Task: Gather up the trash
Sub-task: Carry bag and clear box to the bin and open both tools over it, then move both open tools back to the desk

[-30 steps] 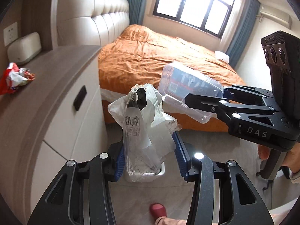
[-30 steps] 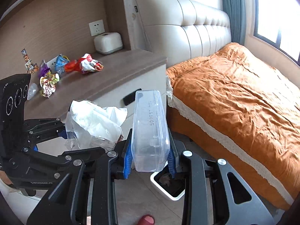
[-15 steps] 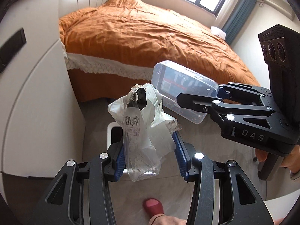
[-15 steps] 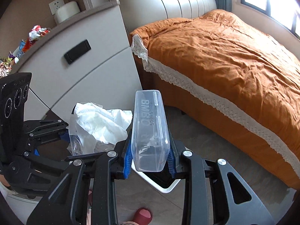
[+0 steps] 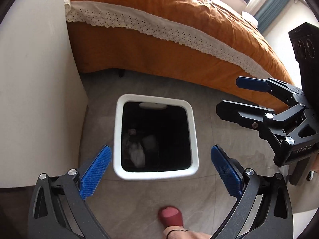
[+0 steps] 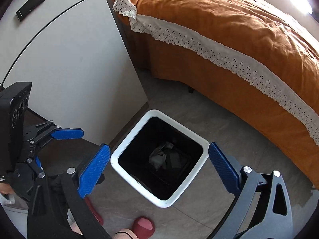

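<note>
Trash (image 5: 137,149) lies at the bottom of the white bin (image 5: 155,174) below us. Our left gripper (image 5: 159,165) and right gripper (image 6: 158,161) are opening, nothing between their jaws.

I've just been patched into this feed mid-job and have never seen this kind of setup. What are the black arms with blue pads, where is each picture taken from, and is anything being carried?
There is no robot here. A person holds a hand-held gripper in each hand, each with two black fingers tipped with blue pads and a fisheye camera looking along them.

The left wrist view looks down past the left hand-held gripper at a white trash bin standing on the grey floor, between a white cabinet and a bed with an orange cover. The right hand-held gripper shows at that view's right edge.

The right wrist view shows the same bin from the other tool. Crumpled trash lies at the bottom.

Both sets of jaws are opening, with nothing between them: nothing is being carried. A red slipper shows at the bottom.
</note>
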Demonstrator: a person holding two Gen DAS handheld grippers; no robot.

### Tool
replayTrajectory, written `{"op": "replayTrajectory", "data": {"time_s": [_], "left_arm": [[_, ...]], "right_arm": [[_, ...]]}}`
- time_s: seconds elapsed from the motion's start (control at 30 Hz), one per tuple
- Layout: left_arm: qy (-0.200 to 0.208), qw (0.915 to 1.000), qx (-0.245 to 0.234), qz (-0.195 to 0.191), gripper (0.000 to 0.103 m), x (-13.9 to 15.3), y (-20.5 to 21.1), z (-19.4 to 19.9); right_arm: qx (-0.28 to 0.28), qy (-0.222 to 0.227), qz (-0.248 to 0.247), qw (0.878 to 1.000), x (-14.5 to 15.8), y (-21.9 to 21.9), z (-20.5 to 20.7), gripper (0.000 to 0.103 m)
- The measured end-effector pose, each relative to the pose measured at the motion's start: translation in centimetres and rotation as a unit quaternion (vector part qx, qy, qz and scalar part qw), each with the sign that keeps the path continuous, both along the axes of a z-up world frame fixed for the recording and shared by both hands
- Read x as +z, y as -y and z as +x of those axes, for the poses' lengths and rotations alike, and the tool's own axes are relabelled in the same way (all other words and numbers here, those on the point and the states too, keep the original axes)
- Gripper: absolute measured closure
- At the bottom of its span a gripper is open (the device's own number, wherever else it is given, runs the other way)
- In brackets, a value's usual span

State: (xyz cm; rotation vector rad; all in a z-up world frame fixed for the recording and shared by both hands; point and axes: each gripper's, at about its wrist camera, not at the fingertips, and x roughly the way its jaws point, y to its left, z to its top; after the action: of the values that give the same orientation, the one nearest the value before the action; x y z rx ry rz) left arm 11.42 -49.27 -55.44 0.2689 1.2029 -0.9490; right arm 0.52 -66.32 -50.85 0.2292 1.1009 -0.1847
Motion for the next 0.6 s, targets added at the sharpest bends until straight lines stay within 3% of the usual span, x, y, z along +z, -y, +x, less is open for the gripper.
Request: {"op": "replayTrajectory", "data": {"time_s": [0.2,0.6], "left_arm": [[0.001,0.9994,0.033,-0.007,0.005,3.3,-1.3,0.8],[0.048,0.9961,0.059,-0.043,0.005,13.6,-3.3,0.4]], "right_arm": [[-0.010,0.003,0.003,1.000,2.3,-0.4,0.2,0.004],[-0.004,0.053,-0.015,0.998,12.4,-2.4,0.2,0.004]]}}
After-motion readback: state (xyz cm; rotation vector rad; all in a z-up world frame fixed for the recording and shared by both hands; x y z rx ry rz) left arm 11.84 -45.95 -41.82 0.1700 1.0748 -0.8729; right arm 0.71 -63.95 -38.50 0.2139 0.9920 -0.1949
